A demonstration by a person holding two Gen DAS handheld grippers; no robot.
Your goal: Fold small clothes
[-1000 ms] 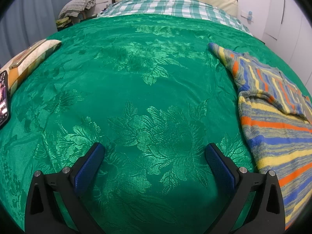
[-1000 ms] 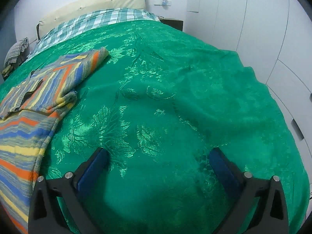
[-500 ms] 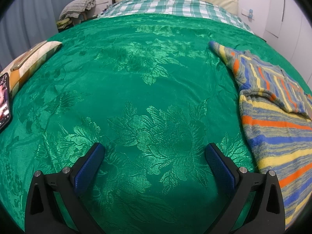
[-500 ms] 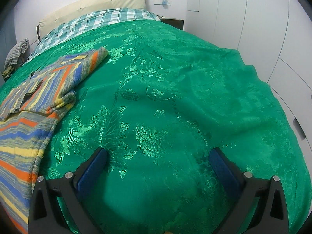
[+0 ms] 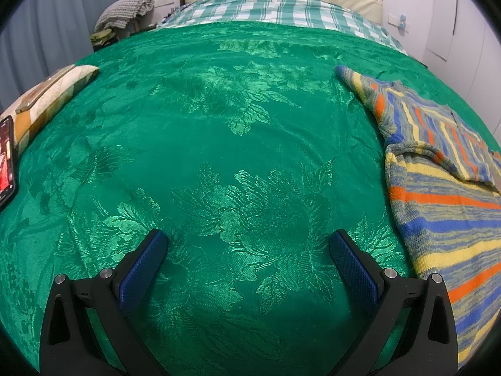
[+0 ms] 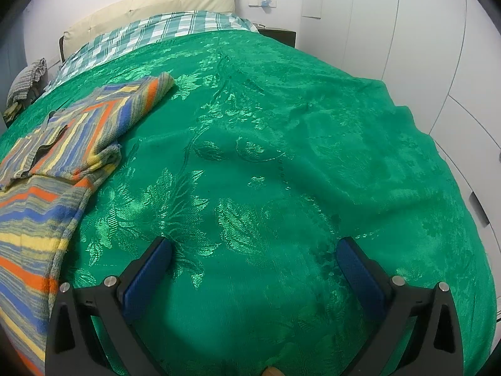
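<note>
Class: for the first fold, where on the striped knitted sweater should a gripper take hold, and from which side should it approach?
Probably the cuff of the outstretched sleeve on the striped knitted sweater. It lies flat, pointing away toward the headboard, so its end is a free edge. The left gripper, open over the green bedspread, could approach from that bare side.

I can't see the whole striped sweater (image 5: 438, 206): the frame's right edge cuts it in my left view, the left edge in my right view. The phone (image 5: 7, 159) at far left is half cropped, its screen unreadable.
</note>
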